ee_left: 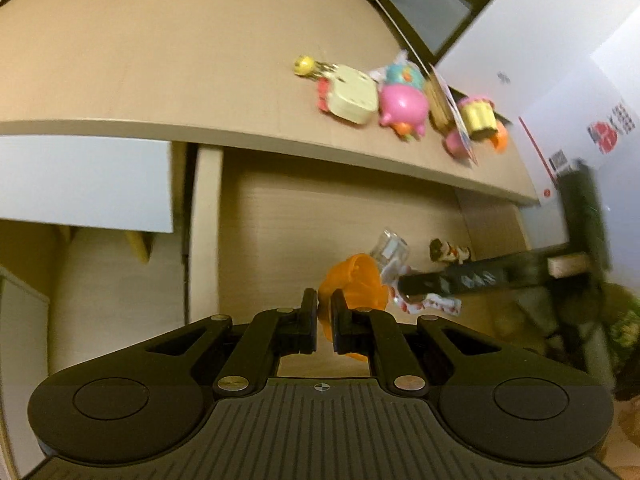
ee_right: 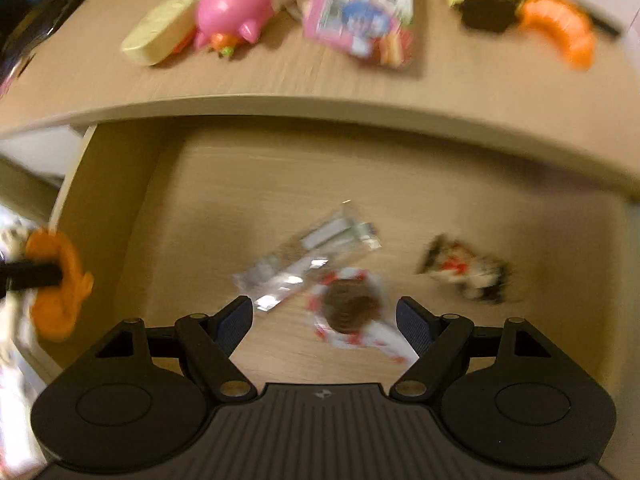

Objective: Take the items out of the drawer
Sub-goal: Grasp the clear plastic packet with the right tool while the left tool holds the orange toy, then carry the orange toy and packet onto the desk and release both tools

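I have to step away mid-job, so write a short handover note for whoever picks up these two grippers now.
Left gripper: shut on an orange toy, lifted over the open drawer.
Right gripper: open, empty, above a red-and-white wrapped snack.
Done: several toys already lie on the desk top, among them a pink pig.
Left: set down the orange toy; still in the drawer are the snack, a clear packet and a small black-and-white figure.

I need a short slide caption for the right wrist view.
Open right gripper above a red-and-white wrapped snack in the drawer.
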`<state>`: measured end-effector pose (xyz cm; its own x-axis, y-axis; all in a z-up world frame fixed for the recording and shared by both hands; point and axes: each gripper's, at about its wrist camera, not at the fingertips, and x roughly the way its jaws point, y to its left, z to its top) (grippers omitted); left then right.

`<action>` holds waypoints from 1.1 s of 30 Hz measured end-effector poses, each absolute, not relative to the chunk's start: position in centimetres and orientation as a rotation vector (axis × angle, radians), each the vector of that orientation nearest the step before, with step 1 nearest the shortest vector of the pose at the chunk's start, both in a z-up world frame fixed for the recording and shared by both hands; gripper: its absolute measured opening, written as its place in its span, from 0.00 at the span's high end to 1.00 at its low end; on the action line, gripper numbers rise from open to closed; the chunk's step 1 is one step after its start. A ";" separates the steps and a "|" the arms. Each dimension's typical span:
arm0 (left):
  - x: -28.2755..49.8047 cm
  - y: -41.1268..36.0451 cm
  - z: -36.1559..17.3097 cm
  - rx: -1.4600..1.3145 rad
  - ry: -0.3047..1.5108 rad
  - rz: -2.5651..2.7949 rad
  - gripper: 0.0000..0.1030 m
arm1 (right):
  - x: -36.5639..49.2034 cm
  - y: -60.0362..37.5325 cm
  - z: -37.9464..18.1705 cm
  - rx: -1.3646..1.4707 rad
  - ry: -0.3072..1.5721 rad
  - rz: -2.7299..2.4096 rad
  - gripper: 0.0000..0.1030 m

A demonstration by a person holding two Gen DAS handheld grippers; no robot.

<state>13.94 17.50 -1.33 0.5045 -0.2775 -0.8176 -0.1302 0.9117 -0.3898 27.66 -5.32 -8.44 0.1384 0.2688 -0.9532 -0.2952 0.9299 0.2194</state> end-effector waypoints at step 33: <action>17.3 20.0 5.1 -0.420 0.884 -0.138 0.91 | 21.6 -7.5 4.9 -0.020 0.972 0.378 0.64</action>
<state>17.29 19.97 5.10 0.6312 -0.2877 -0.7203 -0.0540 0.9101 -0.4108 21.64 -7.49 4.89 0.5035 0.3037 -0.8088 -0.3216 0.9348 0.1509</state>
